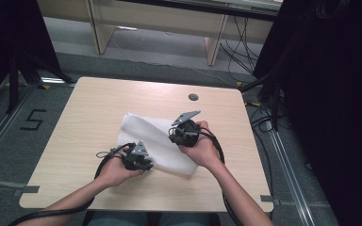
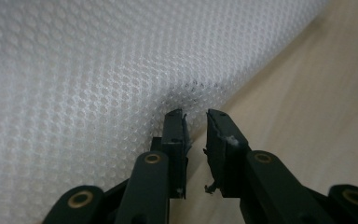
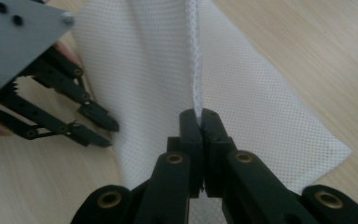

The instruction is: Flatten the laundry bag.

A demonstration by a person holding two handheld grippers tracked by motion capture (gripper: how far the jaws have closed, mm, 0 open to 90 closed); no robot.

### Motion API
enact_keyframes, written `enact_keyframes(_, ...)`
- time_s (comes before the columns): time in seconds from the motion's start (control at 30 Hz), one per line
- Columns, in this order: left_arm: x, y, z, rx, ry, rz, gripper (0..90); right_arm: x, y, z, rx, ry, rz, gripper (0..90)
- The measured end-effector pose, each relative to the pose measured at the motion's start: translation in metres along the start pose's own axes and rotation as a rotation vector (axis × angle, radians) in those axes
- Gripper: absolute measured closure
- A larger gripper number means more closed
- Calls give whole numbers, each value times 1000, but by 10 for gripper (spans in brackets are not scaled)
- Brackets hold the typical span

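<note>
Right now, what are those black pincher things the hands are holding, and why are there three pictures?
A person sits at a wooden table and holds a two-jaw gripper in each hand, like big tweezers. One camera looks down from above. The other two ride on the grippers and look along their black jaws. A white mesh cloth lies on the table. The right gripper has pinched a fold of the cloth and lifts it. The left gripper sits at the cloth's edge with its jaws a little apart, holding nothing.

right tool (image 3: 200, 122) pinching white mesh cloth (image 3: 242, 88), wooden table (image 3: 307, 46)
</note>
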State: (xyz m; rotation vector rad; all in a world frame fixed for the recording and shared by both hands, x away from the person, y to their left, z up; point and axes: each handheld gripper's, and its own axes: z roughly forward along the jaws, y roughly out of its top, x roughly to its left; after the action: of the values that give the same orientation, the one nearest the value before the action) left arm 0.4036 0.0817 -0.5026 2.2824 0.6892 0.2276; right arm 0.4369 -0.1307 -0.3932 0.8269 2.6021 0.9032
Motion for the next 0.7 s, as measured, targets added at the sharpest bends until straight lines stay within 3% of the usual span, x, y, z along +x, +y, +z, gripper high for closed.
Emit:
enact_keyframes(0.17, 9, 1, 4, -23, 45, -24, 752, 5, 1, -4, -13, 4, 16, 899)
enact_keyframes(0.23, 12, 1, 4, -27, 59, -13, 739, 6, 2, -6, -15, 6, -1, 898)
enact_keyframes(0.37, 10, 0, 2, -19, 45, -13, 728, 6, 1, -4, -27, 9, -14, 898)
enact_keyframes(0.4, 9, 0, -2, -18, 37, -4, 718, 6, 1, -5, -16, 26, -18, 898)
enact_keyframes(0.47, 8, -2, -12, -16, 30, 2, 701, 8, 0, -4, -12, 20, -21, 898)
enact_keyframes(0.5, 8, -6, -24, -11, 20, 10, 695, 10, -2, -5, -10, 15, -7, 898)
enact_keyframes(0.53, 8, -6, -24, -11, 20, 10, 692, 11, -3, -4, -14, 12, -10, 899)
enact_keyframes(0.57, 10, -14, -40, -3, 17, 8, 688, 11, -3, -5, -8, 15, -6, 899)
enact_keyframes(0.7, 14, -32, -64, -8, 36, -26, 684, 11, -3, -5, -12, 8, -15, 898)
